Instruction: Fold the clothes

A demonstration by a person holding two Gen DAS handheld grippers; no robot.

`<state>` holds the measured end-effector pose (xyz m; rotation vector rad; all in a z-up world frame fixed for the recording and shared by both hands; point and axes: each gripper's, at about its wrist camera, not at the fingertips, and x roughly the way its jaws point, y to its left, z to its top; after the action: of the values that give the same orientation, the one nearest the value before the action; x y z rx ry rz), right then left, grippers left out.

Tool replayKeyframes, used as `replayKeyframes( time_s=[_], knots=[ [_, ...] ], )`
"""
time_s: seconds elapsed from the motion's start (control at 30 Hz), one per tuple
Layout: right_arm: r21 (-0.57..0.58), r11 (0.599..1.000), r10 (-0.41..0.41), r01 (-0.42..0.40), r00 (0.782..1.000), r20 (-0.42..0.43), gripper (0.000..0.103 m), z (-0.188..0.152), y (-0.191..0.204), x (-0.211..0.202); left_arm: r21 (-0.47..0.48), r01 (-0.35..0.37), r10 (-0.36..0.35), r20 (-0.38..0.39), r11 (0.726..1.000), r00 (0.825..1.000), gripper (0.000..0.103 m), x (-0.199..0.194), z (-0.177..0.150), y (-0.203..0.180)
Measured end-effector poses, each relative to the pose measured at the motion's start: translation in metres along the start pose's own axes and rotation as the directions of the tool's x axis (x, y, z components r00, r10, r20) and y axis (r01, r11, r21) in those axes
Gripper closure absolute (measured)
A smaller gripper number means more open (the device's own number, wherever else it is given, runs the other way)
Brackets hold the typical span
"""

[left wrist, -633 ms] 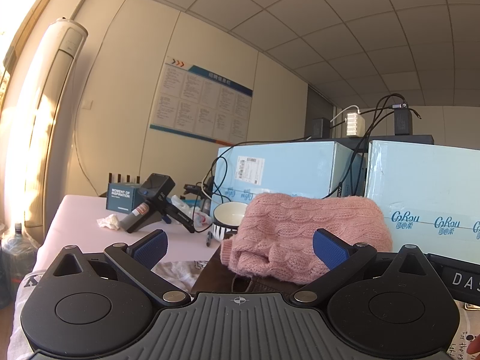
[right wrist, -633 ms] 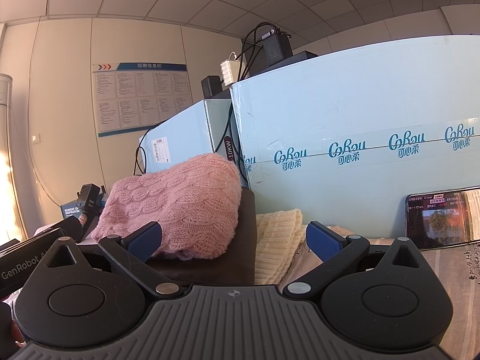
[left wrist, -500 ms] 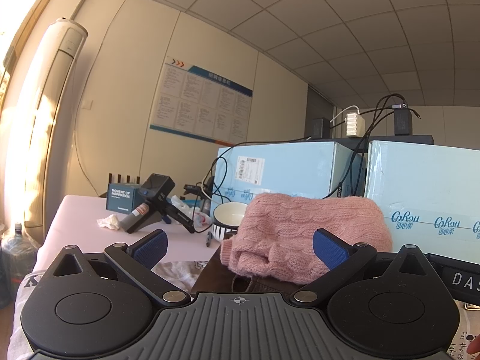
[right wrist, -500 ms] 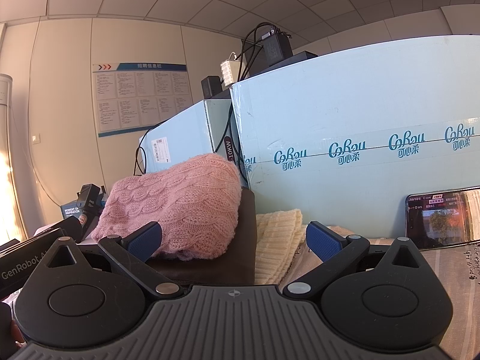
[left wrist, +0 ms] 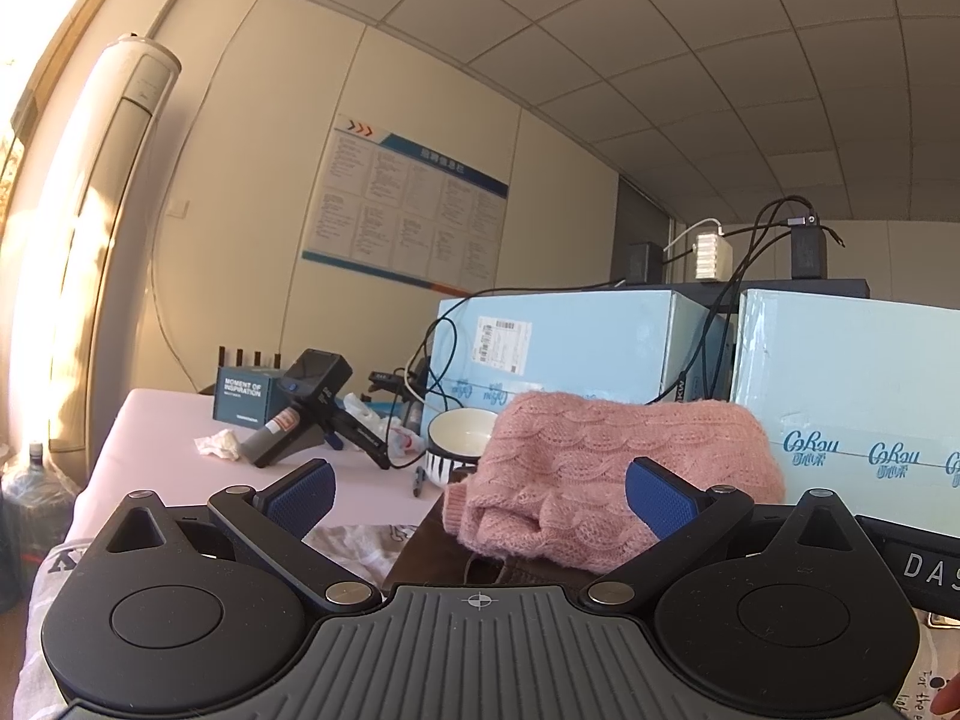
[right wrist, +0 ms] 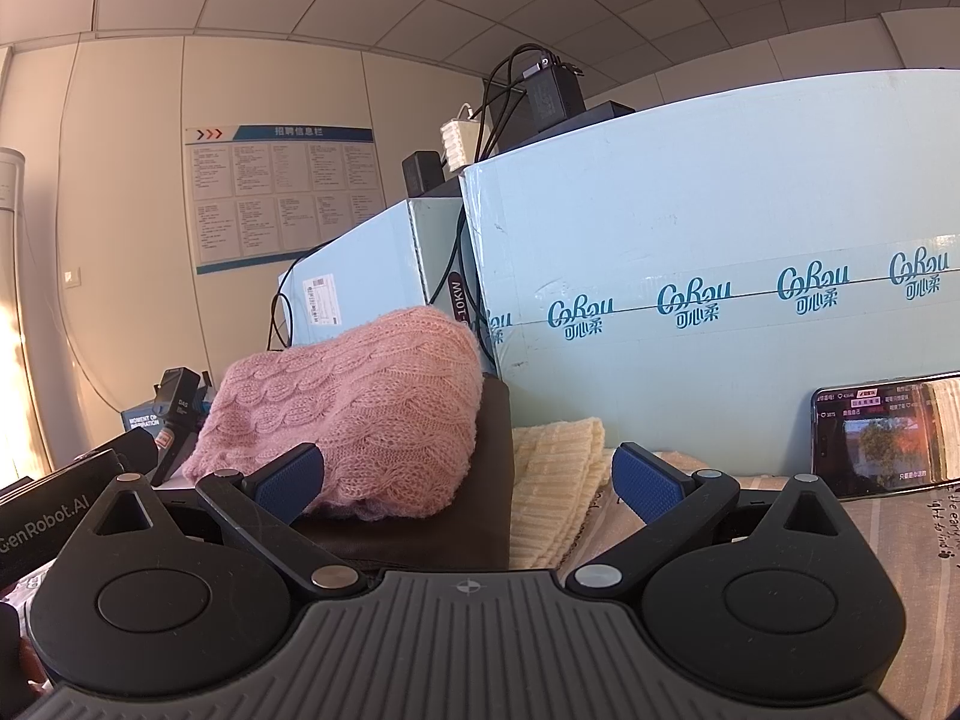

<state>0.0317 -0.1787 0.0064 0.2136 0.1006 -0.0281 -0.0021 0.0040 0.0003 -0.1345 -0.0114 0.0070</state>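
From my feed I see beige panelled walls under a tiled drop ceiling [left wrist: 690, 60]. A notice board [left wrist: 408, 222] hangs on the far wall. A tall white air conditioner [left wrist: 102, 228] stands in the left corner, washed in warm sunlight. Pale blue cartons [right wrist: 720, 276] line the table [left wrist: 156, 420].

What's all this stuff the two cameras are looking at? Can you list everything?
Pink sweater: one, pink knit, folded atop the brown garment.
Brown garment: one, dark brown, under the sweater.
Cream knit: one, pale yellow, right of the brown garment.
Cartons: two, light blue, behind the clothes.
Phone: one, black, screen lit, leaning on the near carton.
Bowl: one, white, left of the sweater.
Small box: one, teal, far table side.
Poster: one, white and blue, on the wall.
Left claw: open, empty.
Right claw: open, empty.
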Motion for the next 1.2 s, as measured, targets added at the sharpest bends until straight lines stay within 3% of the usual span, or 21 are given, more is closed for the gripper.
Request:
replayKeyframes(
  time_s=[0.83, 1.2],
  knots=[
    [0.008, 1.0, -0.003, 0.003, 1.0, -0.007, 0.0, 0.0, -0.001, 0.0, -0.036, 0.008, -0.008, -0.003, 0.999, 1.0, 0.0, 0.0, 0.001, 0.006],
    [0.003, 1.0, 0.014, -0.014, 1.0, 0.009, 0.0, 0.0, 0.004, -0.007, -0.136, 0.08, -0.074, 0.046, 0.987, 0.996, 0.0, -0.007, 0.006, 0.021]
  ],
)
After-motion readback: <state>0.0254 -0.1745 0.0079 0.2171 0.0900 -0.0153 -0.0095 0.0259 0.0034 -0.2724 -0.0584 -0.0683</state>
